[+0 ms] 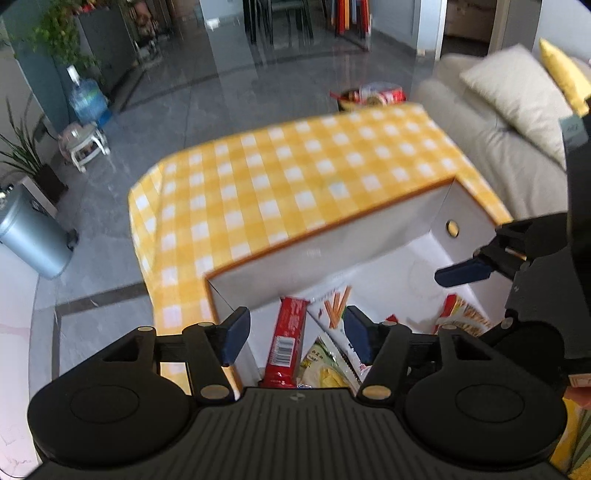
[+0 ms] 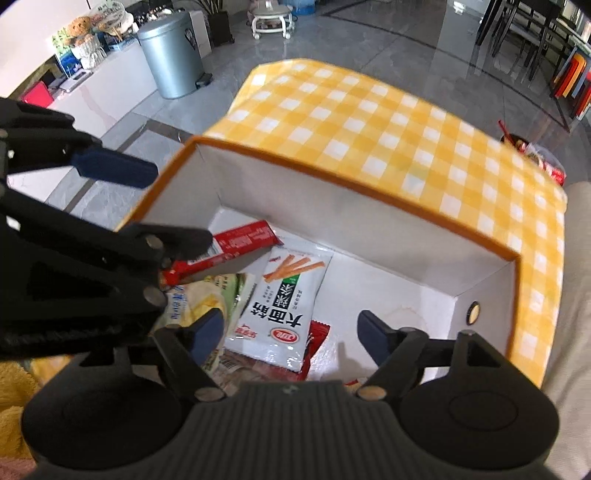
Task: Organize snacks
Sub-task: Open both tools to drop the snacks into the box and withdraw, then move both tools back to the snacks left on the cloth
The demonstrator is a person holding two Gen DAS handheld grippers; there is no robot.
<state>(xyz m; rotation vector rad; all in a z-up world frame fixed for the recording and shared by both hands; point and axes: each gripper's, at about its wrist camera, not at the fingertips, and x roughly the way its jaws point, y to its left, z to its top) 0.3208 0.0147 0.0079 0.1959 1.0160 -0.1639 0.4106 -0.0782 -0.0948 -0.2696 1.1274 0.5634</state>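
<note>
Checked tablecloth (image 2: pixel 369 122), "大面筋" packet (image 2: pixel 284 314) boxed.

A home living room: a beige sofa (image 1: pixel 491 147) with cushions (image 1: pixel 517 92), polished grey tile floor (image 1: pixel 229 85), potted plants (image 1: pixel 55 33), a water jug (image 1: pixel 86 98), a metal pedal bin (image 2: pixel 171 55), dining chairs (image 2: pixel 524 33), and a yellow-checked cloth (image 1: pixel 295 177) over the tabletop.
</note>
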